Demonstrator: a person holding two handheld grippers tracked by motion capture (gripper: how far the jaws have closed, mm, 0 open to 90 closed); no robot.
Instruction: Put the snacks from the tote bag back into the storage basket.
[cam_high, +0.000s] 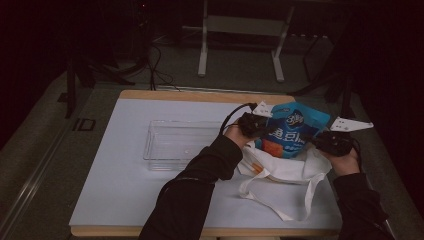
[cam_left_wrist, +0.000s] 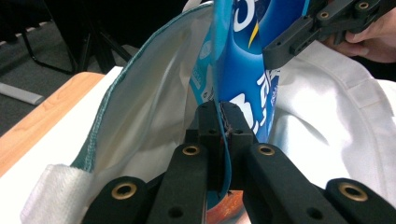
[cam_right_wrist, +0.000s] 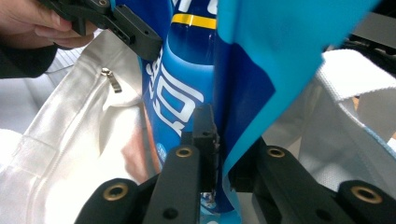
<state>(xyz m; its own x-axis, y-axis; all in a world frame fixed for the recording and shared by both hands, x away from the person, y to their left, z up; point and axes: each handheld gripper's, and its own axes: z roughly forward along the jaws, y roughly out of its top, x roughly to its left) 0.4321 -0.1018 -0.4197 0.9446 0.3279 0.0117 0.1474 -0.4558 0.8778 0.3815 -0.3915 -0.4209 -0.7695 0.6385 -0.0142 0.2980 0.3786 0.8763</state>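
A blue snack bag (cam_high: 292, 131) stands upright at the mouth of a white tote bag (cam_high: 285, 167) on the right of the table. My left gripper (cam_high: 255, 125) holds the bag's left edge and my right gripper (cam_high: 325, 141) its right edge. In the left gripper view, the left gripper (cam_left_wrist: 220, 112) is shut, its jaws pinching the thin edge of the snack bag (cam_left_wrist: 247, 74), with the tote's cloth (cam_left_wrist: 149, 107) on both sides. Seen from the right gripper view, the right gripper (cam_right_wrist: 217, 135) is likewise shut on the snack bag's (cam_right_wrist: 187, 84) side seam.
A clear plastic tray (cam_high: 180, 142) lies left of the tote on the white table top (cam_high: 125, 190). The tote's long straps (cam_high: 300, 200) trail toward the front edge. A zipper pull (cam_right_wrist: 112, 80) shows inside the tote. A metal frame (cam_high: 240, 25) stands beyond the table.
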